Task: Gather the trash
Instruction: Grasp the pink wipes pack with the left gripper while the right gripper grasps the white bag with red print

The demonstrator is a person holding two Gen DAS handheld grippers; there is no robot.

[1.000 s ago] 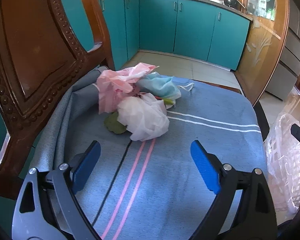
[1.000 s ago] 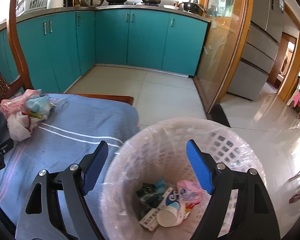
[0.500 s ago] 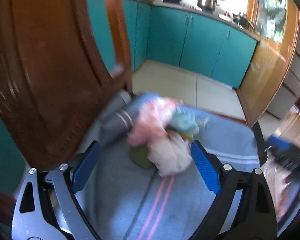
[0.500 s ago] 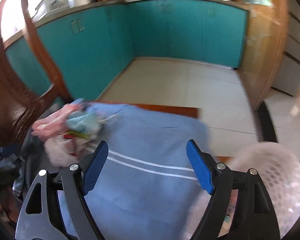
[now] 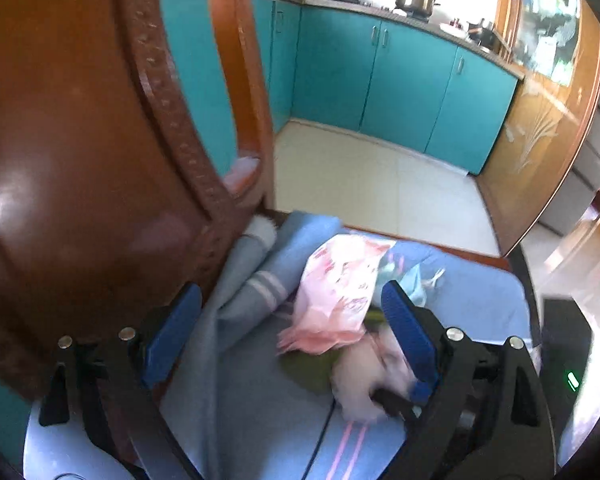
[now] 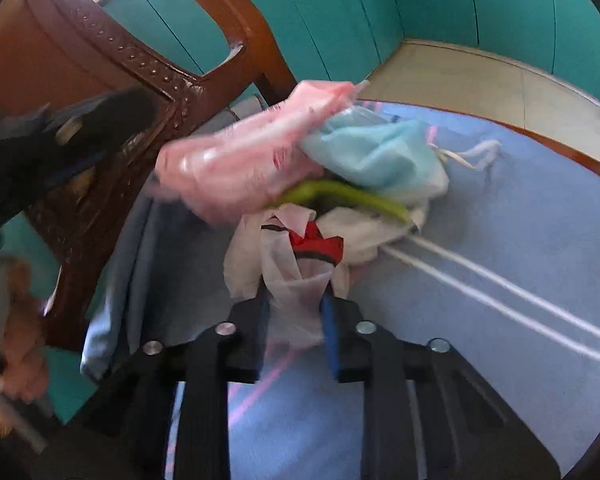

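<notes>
A pile of trash lies on a chair seat covered with a blue striped cloth: a pink plastic bag, a light blue face mask, a green strip and a crumpled white plastic bag with something red inside. My right gripper is closing its jaws, and the white bag's near end is pinched between them. In the left wrist view my left gripper stands wide open just short of the pink plastic bag, holding nothing. The white plastic bag shows blurred behind its right finger.
The carved wooden chair back rises close on the left, almost against my left gripper's left finger. The cloth is bunched up at the chair back. Teal cabinets and a tiled floor lie beyond. A person's hand shows at the left edge.
My right gripper swung left from over the lined basket down to the trash pile and closed on the white bag. My left gripper moved towards the chair back. The basket left view.
</notes>
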